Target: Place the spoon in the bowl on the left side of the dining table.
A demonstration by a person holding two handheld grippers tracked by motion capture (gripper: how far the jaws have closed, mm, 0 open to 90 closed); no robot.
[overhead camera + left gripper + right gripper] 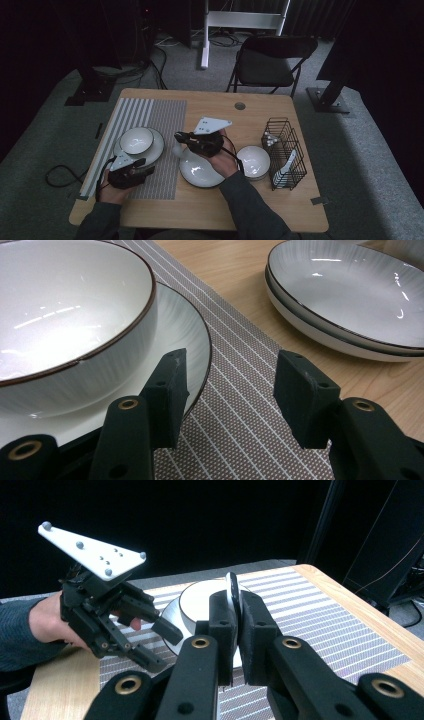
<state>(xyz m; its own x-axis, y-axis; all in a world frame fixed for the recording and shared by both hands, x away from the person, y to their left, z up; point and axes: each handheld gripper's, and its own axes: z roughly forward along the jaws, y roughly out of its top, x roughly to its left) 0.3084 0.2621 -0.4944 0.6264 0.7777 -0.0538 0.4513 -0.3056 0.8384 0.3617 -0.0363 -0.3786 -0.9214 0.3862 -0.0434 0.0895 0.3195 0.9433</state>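
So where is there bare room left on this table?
Free: the striped mat beyond the bowl on its plate, and the bare wood between mat and wire rack at the far edge. Crowded: the middle row, where the right gripper, shut on a white piece, stacked plates and second bowl sit close.
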